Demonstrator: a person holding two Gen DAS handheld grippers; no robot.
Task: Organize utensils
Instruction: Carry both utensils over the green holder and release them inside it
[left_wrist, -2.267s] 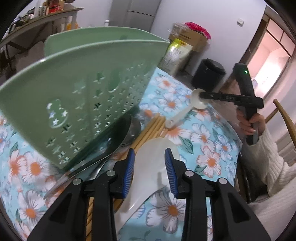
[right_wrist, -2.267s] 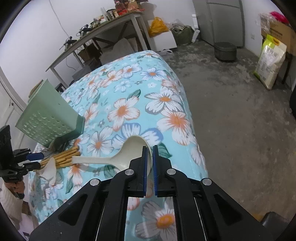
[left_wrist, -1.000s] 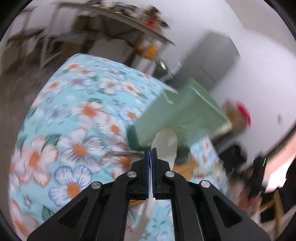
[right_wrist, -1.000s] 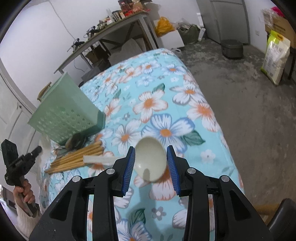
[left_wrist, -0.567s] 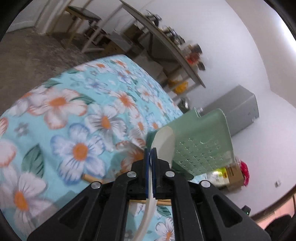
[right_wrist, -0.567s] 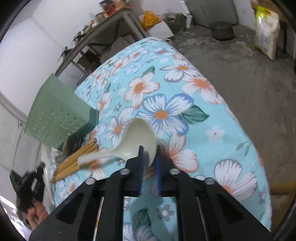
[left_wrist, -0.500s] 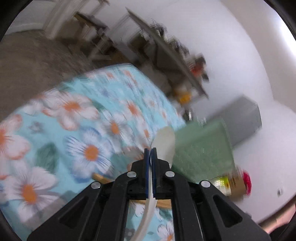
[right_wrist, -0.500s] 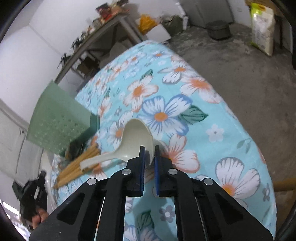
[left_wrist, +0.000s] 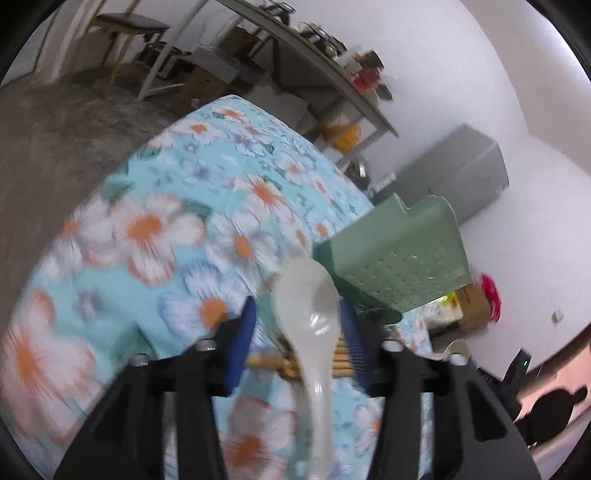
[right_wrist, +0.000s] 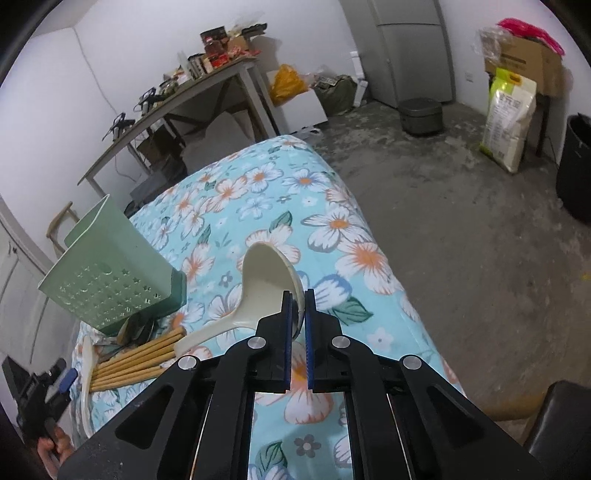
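My left gripper (left_wrist: 301, 336) hangs over the flowered tablecloth (left_wrist: 155, 236) with its jaws opening. A white soup spoon (left_wrist: 308, 295) lies between the blue pads, and neither pad presses on it. Under it lie wooden chopsticks (left_wrist: 269, 363). Just beyond, the green perforated utensil holder (left_wrist: 399, 266) lies tipped on its side. My right gripper (right_wrist: 297, 314) is shut on the rim of a cream ladle (right_wrist: 266, 280), whose handle slants down to the left toward the chopsticks (right_wrist: 136, 358). The green holder (right_wrist: 110, 284) is left of it. The white spoon (right_wrist: 85, 384) shows at the far left.
Metal spoons (right_wrist: 140, 330) poke out from under the holder. The table's right edge (right_wrist: 402, 295) drops to a concrete floor. A cluttered long table (right_wrist: 192, 92), a grey fridge (right_wrist: 406, 48), a rice cooker (right_wrist: 421, 114), a sack (right_wrist: 509, 118) and a black bin (right_wrist: 576, 166) stand around.
The left jaws, shut on the white spoon before, have sprung apart around it. The right jaws closed on the ladle's rim and lifted its bowl a little.
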